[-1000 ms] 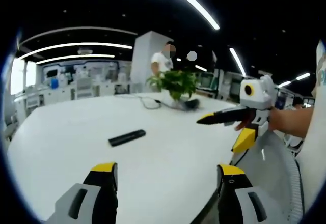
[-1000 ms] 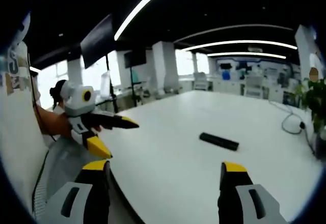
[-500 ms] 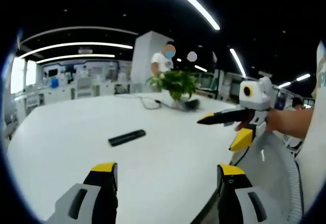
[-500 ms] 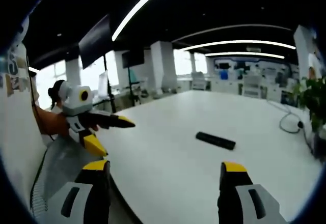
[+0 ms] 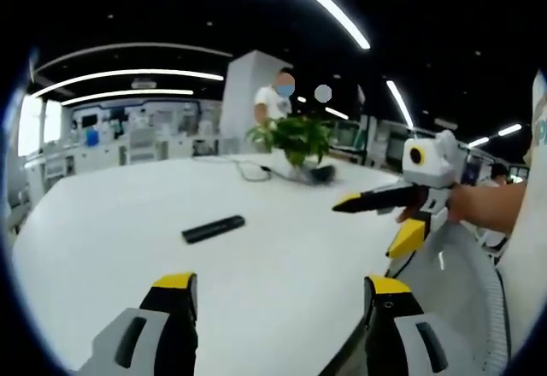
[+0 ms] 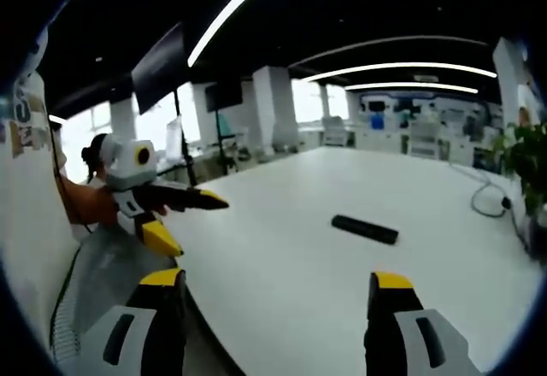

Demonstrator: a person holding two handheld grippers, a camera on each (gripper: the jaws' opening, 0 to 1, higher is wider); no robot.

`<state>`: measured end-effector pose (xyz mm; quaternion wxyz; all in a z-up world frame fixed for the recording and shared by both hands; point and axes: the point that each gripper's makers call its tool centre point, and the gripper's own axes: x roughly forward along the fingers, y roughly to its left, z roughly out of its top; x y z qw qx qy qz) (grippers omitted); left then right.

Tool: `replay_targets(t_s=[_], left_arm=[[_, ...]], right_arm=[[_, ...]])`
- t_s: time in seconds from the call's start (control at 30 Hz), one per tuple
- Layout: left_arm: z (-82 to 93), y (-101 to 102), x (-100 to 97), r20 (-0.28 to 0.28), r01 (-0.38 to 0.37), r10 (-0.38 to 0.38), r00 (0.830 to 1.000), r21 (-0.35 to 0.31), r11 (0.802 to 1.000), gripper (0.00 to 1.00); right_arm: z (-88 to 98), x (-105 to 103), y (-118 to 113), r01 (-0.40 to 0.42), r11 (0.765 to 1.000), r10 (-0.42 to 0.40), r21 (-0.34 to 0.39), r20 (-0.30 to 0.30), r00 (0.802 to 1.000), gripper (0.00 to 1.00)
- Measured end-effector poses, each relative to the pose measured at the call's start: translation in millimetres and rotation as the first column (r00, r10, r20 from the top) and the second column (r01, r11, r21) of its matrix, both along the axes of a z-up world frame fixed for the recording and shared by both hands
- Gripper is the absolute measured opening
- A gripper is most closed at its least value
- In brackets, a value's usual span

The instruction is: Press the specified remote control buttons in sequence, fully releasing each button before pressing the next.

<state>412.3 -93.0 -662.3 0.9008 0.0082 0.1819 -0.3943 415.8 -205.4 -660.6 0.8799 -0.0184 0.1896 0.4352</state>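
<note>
A slim black remote lies flat on the white table, well ahead of my left gripper. That gripper hovers open near the table's edge with nothing between its yellow-tipped fingers. From the right my right gripper reaches in over the table edge, jaws spread wide. In the right gripper view the remote lies mid-table beyond my open right gripper. The left gripper shows at the left there, also open. Neither gripper touches the remote.
A potted green plant stands at the far side of the table, with a dark cable beside it. A person stands behind the plant. The table's rounded edge runs just under both grippers. A hand holds the right gripper.
Both views wobble slightly with the hands. The remote lies still and both grippers stay open, apart from it.
</note>
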Motion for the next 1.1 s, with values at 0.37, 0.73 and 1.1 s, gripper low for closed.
replay_targets(t_s=[0.37,0.73,1.1], left_arm=[[0.3,0.6,-0.2,0.001,0.000,0.000,1.000,0.011,1.000,0.82],[0.8,1.7,2.4,-0.003,-0.002,0.002,1.000,0.014,1.000,0.82],[1.1,2.7,3.5,-0.007,-0.004,0.004,1.000,0.006,1.000,0.82]], right_arm=[[0.7,1.2,-1.3,0.006,1.000,-0.006,0.017,-0.014,1.000,0.87],[1.2,2.4,0.2,0.004,1.000,-0.003,0.022,-0.025,1.000,0.87],[-1.9,1.8,2.4,-0.006,1.000,0.006,0.012,-0.036,0.999,0.87]])
